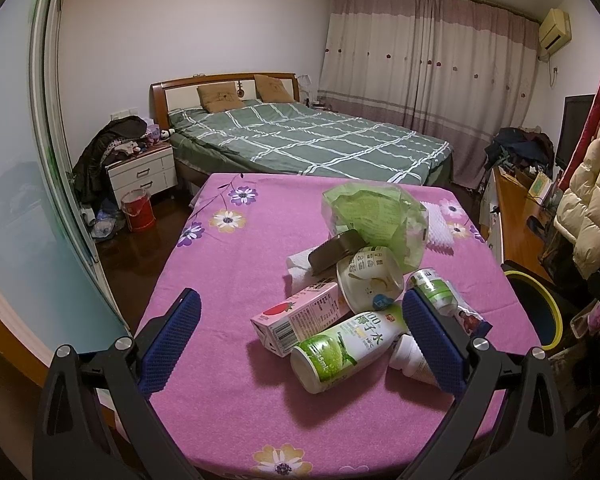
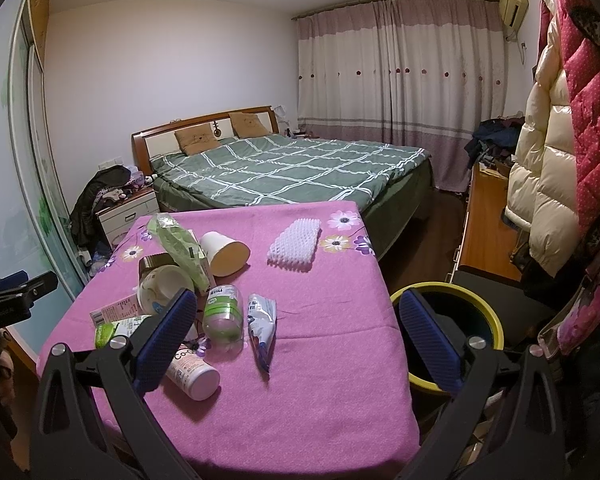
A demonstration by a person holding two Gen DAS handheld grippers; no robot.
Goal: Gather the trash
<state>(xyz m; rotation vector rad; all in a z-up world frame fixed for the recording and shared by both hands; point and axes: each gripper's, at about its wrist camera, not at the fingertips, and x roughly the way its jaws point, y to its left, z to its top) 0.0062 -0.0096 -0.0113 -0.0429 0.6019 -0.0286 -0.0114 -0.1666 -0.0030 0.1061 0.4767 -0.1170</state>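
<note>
A pile of trash lies on the pink flowered table: a green-and-white drink bottle, a pink strawberry milk carton, a white paper bowl, a green plastic bag, a clear bottle with a green label, a white tube, a snack wrapper, a paper cup and white foam netting. My left gripper is open and empty, hovering over the near side of the pile. My right gripper is open and empty above the table's right part. A yellow-rimmed bin stands beside the table on the right.
A green checked bed lies beyond the table. A nightstand piled with clothes and a red bucket stand on the left. A wooden desk and hanging coats line the right side. A glass sliding door runs along the left.
</note>
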